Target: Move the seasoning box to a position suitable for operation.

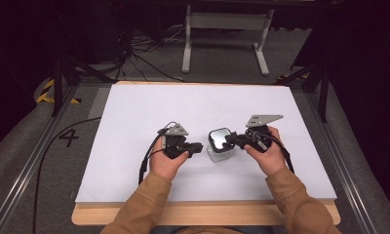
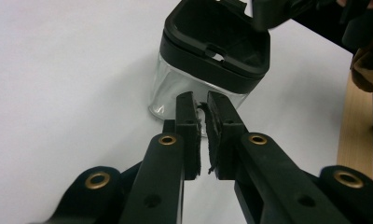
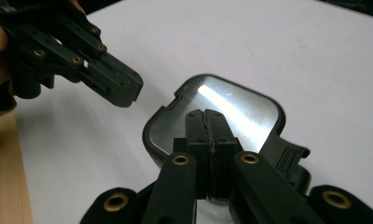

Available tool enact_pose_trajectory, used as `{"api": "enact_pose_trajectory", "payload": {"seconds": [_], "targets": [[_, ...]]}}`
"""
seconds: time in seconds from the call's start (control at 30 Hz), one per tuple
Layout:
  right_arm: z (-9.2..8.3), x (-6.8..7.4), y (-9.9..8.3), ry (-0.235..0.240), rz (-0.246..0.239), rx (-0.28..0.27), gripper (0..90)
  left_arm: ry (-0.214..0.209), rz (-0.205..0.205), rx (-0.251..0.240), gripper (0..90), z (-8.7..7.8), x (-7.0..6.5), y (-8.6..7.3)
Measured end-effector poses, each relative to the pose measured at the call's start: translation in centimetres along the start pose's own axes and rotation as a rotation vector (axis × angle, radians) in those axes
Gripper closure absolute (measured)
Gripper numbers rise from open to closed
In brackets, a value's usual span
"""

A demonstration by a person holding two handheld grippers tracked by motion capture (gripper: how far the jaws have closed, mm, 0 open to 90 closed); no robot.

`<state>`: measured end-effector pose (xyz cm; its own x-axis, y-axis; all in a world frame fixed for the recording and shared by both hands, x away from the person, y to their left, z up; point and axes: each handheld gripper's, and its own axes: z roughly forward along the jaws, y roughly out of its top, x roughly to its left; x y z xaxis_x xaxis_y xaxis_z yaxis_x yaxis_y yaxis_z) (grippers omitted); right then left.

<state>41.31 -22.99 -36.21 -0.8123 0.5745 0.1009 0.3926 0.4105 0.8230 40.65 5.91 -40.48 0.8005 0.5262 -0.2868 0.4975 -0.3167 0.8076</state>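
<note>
We see a small clear container (image 1: 220, 150) with a black lid (image 1: 221, 138) standing near the middle of the white table top (image 1: 134, 112), between our two hands. The lid has a shiny, reflective panel in a black frame, and a ribbed black latch tab sticks out at one side in the right gripper view.

The right gripper (image 1: 230, 140) reaches in from the right, and its jaws are pressed together with no gap; they lie over the lid's edge. Whether they pinch the rim or just rest on it, we cannot tell. In the right gripper view the closed jaws cover part of the shiny panel.

The left gripper (image 1: 199, 146) sits just beside the container on its left. Its jaws are nearly together, with a thin slit between the worn pads (image 2: 216, 126), and they hold nothing; the tips point at the clear wall below the lid, very near it.

Our sleeves are tan. A wooden board edge (image 1: 203, 213) runs along the near side of the table. Beyond the far edge, on the grey floor, stand a white frame (image 1: 227, 22) and loose black cables (image 1: 144, 53). A "4" is marked at the left.
</note>
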Motion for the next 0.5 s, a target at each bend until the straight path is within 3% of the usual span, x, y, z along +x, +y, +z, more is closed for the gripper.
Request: {"api": "enact_pose_trajectory", "payload": {"seconds": [0.1, 0.13, 0.17, 0.2, 0.23, 0.27, 0.5], "targets": [[-0.8, -0.1, 0.1, -0.020, -0.002, -0.028, 90.0, 0.022, 0.015, 0.005, 81.0, -0.4, 0.1, 0.1], [-1.9, -0.4, 0.1, -0.047, 0.002, -0.057, 90.0, 0.046, 0.026, 0.008, 80.7, -0.7, 0.2, 0.3], [-2.3, -0.6, 0.0, -0.057, 0.008, -0.064, 89.8, 0.081, 0.062, 0.039, 80.5, -1.4, 0.4, 0.5], [-2.8, -0.9, -0.2, -0.065, 0.025, -0.070, 89.7, 0.081, 0.062, 0.039, 80.1, -1.4, 0.4, 0.5], [-2.8, -0.9, -0.2, -0.065, 0.025, -0.070, 89.7, 0.094, 0.072, 0.069, 80.1, -1.8, 0.7, 0.6], [-3.9, -1.7, -0.7, -0.088, 0.050, -0.080, 89.9, 0.114, 0.080, 0.086, 80.5, -2.6, 1.2, 0.6], [-5.8, -2.8, -1.8, -0.144, 0.097, -0.073, 90.0, 0.139, 0.060, 0.091, 80.5, -4.2, 2.5, 1.2]]}}
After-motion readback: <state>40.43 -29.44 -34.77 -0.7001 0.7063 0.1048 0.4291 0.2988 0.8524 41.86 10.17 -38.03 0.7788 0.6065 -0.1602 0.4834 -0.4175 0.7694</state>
